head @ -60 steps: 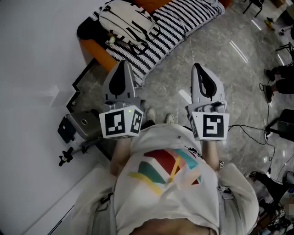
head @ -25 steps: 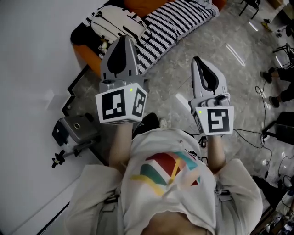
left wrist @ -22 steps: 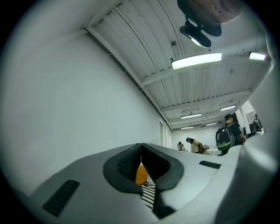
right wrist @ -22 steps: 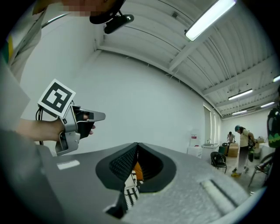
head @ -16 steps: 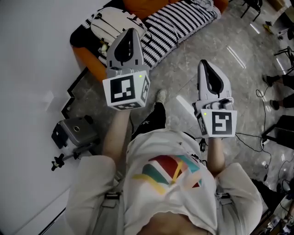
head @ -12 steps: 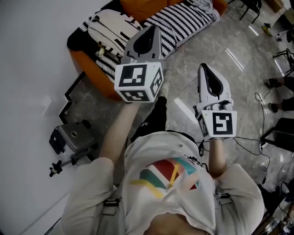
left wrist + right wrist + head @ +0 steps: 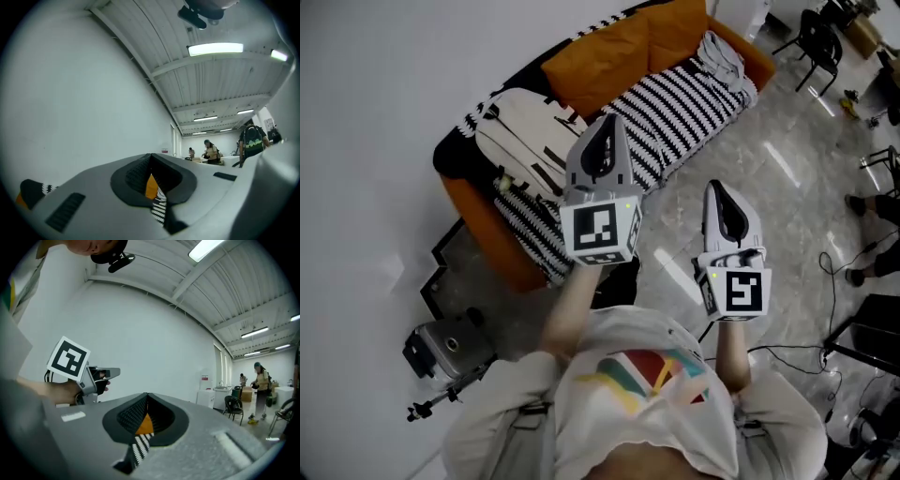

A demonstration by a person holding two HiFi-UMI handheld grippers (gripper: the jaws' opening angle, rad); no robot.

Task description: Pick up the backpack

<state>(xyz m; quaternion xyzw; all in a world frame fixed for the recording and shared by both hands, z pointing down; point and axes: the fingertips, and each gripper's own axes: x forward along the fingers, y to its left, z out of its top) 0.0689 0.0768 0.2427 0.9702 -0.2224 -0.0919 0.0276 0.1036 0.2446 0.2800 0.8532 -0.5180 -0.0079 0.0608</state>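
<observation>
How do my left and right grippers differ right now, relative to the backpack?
In the head view, the left gripper reaches over the sofa's striped cover, right beside the cream backpack; the right gripper sits further back, over the floor. The left gripper's marker cube shows two faces, the right gripper's only one, square-on. Both are shut with nothing between the jaws.

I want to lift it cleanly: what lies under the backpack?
The backpack rests on a striped cover spread over the orange sofa. Anything directly beneath the backpack is hidden by it.
</observation>
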